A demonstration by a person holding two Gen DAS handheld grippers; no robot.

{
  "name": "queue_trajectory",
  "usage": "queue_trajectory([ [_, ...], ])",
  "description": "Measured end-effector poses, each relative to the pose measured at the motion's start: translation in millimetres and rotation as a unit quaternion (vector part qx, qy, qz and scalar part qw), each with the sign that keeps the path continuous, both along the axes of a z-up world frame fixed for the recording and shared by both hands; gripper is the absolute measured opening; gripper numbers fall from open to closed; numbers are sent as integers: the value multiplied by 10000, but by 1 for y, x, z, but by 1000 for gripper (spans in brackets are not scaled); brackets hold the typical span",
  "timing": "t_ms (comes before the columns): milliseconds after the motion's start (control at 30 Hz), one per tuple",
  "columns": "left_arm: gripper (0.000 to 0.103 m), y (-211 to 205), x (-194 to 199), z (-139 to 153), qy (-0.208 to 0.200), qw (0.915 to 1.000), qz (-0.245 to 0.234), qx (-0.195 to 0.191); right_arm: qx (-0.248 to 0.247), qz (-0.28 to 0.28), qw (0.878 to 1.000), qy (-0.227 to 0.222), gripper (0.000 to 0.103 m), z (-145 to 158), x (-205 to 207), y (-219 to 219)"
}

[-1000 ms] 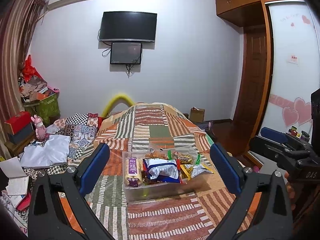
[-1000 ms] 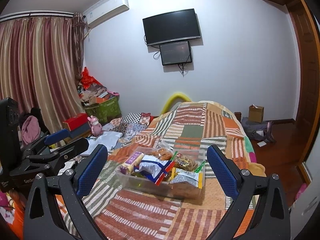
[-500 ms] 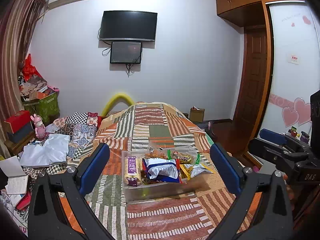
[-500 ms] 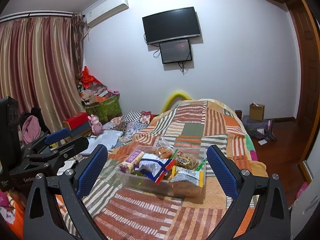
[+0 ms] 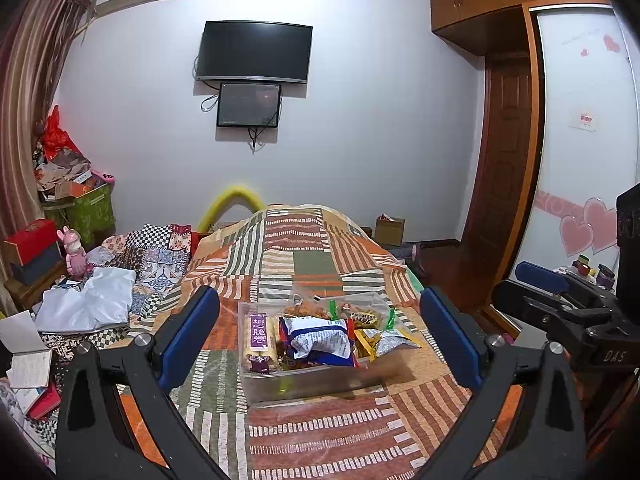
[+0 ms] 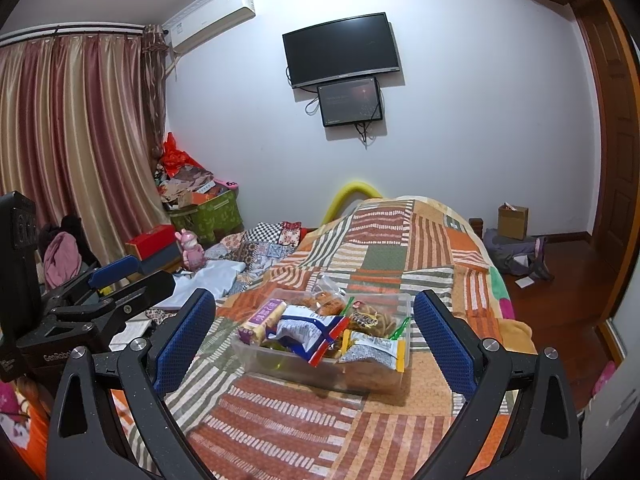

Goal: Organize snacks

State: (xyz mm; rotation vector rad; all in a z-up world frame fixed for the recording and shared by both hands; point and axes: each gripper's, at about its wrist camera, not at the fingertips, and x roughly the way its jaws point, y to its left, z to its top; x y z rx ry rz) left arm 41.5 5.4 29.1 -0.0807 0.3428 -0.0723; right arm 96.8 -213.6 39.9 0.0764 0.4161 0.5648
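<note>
Each gripper is a matte black, speckled frame that forks into two angled arms with triangular cut-outs and silver screw heads at the joints. The fingers carry blue textured pads. The left gripper shows white "GenRobo" lettering in the right wrist view; the right gripper shows "DAS" lettering in the left wrist view.

Both tools sit a little higher and nearer the clear snack box than a second ago: the left tool eases forward, and the right tool tips slightly
</note>
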Motion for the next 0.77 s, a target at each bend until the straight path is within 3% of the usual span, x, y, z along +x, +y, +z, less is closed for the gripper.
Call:
queue_trajectory([
  [767,102,-3,0,-4,24,10000,-91,-25,-18,-39,9999,98,99,-6,5,-4],
])
